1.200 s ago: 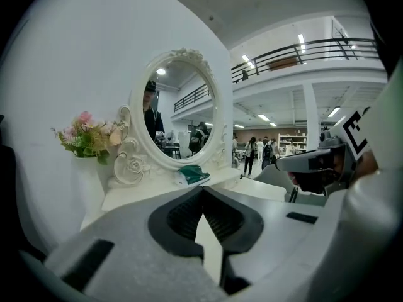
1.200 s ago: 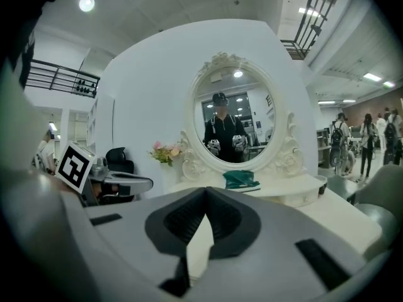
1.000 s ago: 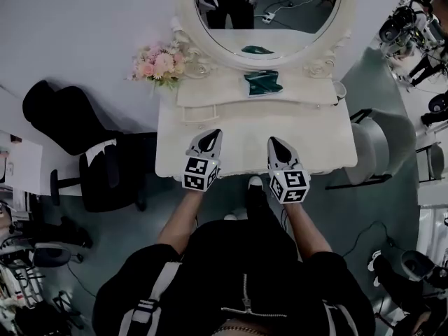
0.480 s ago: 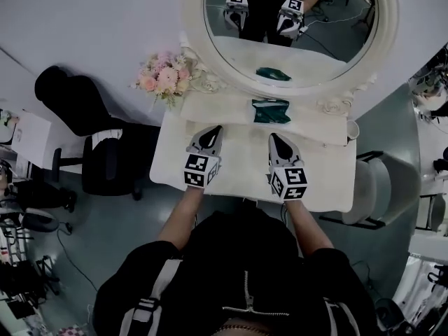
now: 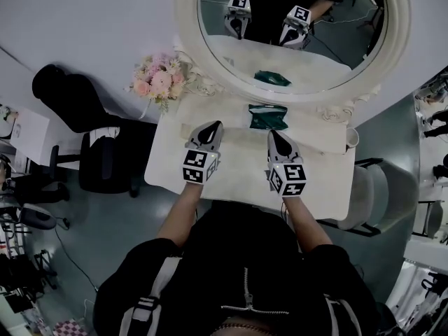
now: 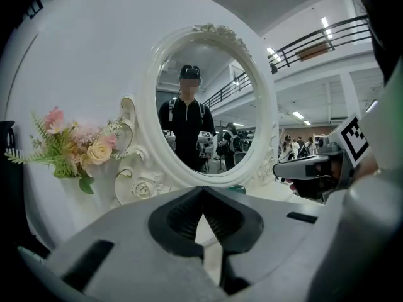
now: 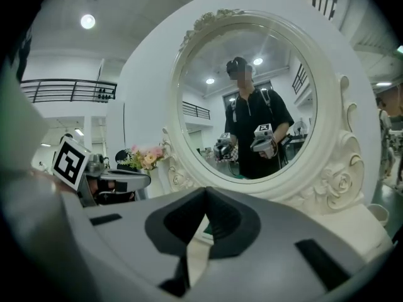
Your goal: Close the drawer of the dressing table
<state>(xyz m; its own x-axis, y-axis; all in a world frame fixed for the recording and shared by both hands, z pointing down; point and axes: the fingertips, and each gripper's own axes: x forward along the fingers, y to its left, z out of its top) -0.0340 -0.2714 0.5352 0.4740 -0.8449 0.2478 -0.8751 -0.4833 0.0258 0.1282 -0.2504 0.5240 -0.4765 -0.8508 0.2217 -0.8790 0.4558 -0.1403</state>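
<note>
Drawer and its front cannot be made out from above: it lies under the near edge of the white bench [image 5: 241,177], and that edge runs as one even line with nothing jutting past it toward the person [image 5: 241,278]. The bench is a cream-white dressing table with a raised shelf [image 5: 308,135] along its back edge and a big oval mirror [image 5: 315,54] in a carved frame standing on that.

On the shelf, near the middle, lies a green packet [image 5: 267,116], which shows again in the glass. A bunch of pink and cream flowers [image 5: 157,79] sits at the back left corner, and a small pale cup [image 5: 352,138] at the back right corner. Round about, the floor [image 5: 119,222] is dull grey-green; a black office chair [image 5: 105,163] stands off the bench's left edge and a grey chair [image 5: 371,194] off its right. The mirror gives back the person in black holding both tools.

The left tongs [image 5: 211,127] and the right tongs [image 5: 275,136] are held side by side over the bench top, well apart, both pointing at the mirror. Each pair is closed tip to tip with nothing gripped. Whether either one rests on the top I cannot tell.
</note>
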